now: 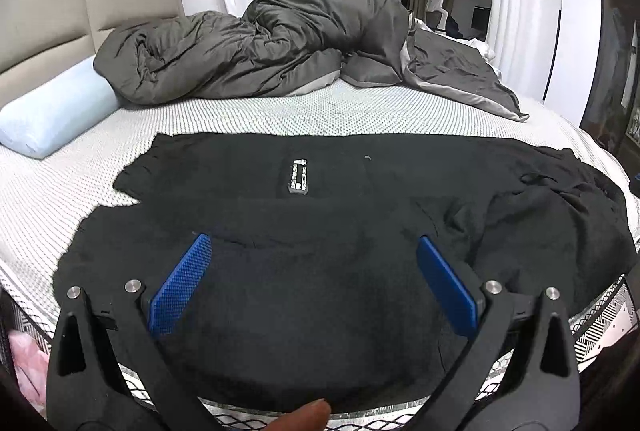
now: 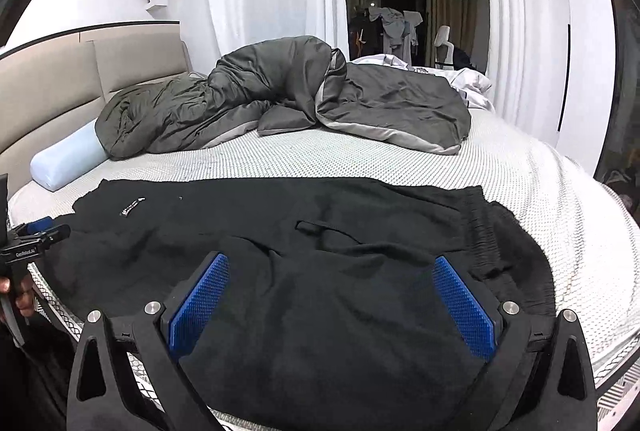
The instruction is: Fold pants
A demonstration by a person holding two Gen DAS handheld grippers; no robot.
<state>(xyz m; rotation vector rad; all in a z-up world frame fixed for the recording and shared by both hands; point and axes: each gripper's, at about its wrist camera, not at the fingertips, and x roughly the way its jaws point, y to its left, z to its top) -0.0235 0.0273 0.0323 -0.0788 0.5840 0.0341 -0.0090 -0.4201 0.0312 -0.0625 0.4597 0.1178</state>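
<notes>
Fingers (image 1: 188, 279) of the left gripper (image 1: 314, 251) were spread wide, blue pads apart, grasping nothing; hovered over the near part of the black pants (image 1: 320, 199). Right gripper (image 2: 332, 271) same: fingers (image 2: 200, 299) released and wide, empty, above the pants (image 2: 320, 231) nearer the waistband end. Pants lay spread flat across the near side of the bed (image 1: 280, 107), on the dotted white mattress cover, reaching the near edge. White label (image 1: 299, 177) showed on the cloth in the left view; elastic waistband (image 2: 476, 227) bunched at right in the right view. Grey duvet (image 1: 260, 43) was heaped on the far side of the bed, well apart from the pants; pale blue pillow (image 1: 52, 115) at far left by the headboard (image 1: 40, 15). Left gripper (image 2: 36, 235) also visible at the left edge of the right view, held by a hand (image 2: 18, 295). Fingertip (image 1: 308, 415) showed at the bottom of the left view
</notes>
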